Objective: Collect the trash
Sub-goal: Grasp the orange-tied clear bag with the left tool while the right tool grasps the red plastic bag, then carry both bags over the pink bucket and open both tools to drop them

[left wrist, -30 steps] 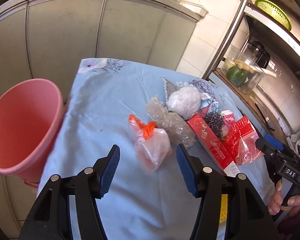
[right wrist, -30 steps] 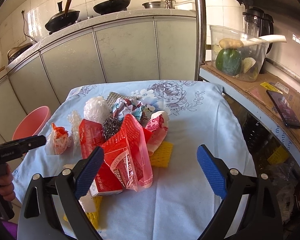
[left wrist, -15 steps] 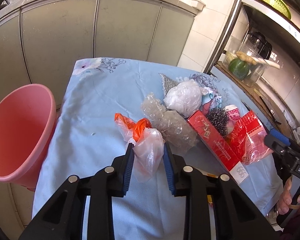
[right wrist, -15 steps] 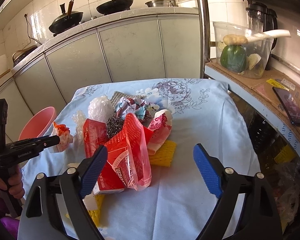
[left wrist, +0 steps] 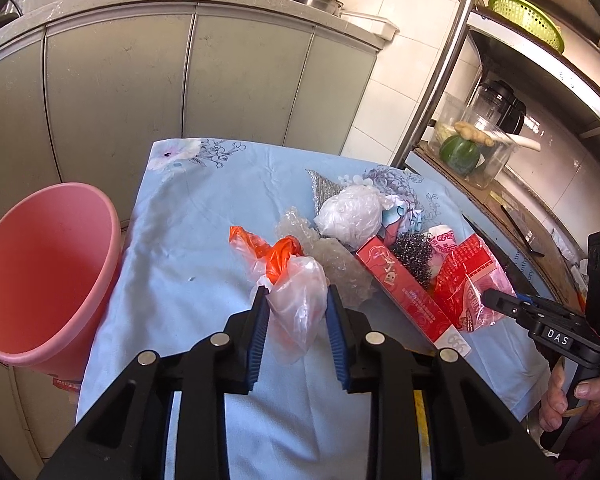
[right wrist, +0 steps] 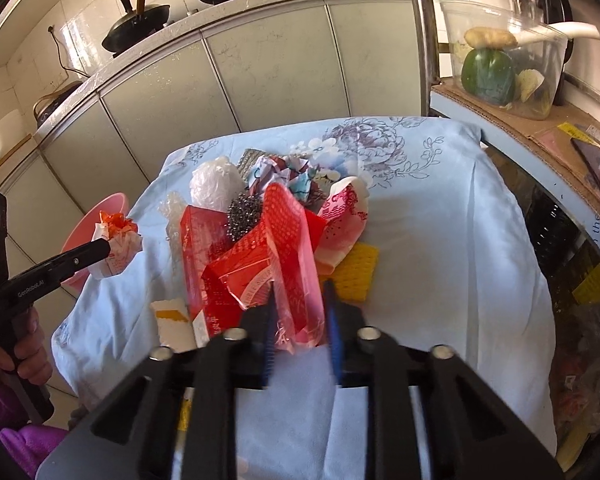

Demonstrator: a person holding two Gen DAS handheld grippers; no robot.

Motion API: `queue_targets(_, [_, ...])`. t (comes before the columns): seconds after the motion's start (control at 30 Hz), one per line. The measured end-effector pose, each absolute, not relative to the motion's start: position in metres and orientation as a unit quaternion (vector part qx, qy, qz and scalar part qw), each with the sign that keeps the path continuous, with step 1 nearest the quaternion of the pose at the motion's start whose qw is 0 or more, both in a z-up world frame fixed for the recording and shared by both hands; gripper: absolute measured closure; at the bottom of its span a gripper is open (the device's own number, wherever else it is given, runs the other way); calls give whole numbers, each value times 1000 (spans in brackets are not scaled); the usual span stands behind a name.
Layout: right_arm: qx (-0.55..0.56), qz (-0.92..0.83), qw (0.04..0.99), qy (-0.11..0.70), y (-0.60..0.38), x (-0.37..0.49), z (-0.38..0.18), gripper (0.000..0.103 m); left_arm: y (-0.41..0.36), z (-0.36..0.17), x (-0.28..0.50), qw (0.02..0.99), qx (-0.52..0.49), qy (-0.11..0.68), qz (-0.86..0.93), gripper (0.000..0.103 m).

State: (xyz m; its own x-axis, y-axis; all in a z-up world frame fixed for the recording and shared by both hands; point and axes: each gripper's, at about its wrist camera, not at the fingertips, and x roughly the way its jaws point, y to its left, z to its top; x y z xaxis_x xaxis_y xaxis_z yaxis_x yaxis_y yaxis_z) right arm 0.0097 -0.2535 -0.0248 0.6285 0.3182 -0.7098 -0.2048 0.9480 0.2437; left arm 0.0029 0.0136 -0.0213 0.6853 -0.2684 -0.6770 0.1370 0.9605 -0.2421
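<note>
A light blue flowered cloth (right wrist: pixel 440 240) covers the table, with a heap of trash on it. My left gripper (left wrist: pixel 296 294) is shut on a clear plastic bag with an orange knot (left wrist: pixel 300 280), at the heap's left side. The left gripper (right wrist: pixel 104 248) and that bag (right wrist: pixel 116 240) also show in the right wrist view. My right gripper (right wrist: pixel 300 296) has its jaws closing, and the pads pinch a red printed plastic bag (right wrist: pixel 288 248) at the heap's near edge. A pink bin (left wrist: pixel 40 272) stands beside the table's left edge.
The heap holds a red carton (left wrist: pixel 400 288), a steel scourer (left wrist: pixel 412 248), a white plastic ball (left wrist: pixel 352 212), bubble wrap (left wrist: pixel 332 256) and a yellow sponge (right wrist: pixel 356 272). A shelf at right carries a clear tub of vegetables (right wrist: pixel 500 52) and a phone (right wrist: pixel 596 168).
My left jaws closed from wide onto the clear and orange bag. My right jaws went from wide open to pinching the red plastic bag.
</note>
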Motion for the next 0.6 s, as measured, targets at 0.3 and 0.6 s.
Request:
queue_targets(0.3, [60,153,919,358,-250,-3,12,96,24,-5,-8,926,-89,350,-106,76])
queue_targets(0.6, [32,198,930,308,-212,6,57,96,57,19,-20,943,-99,308,-73,76])
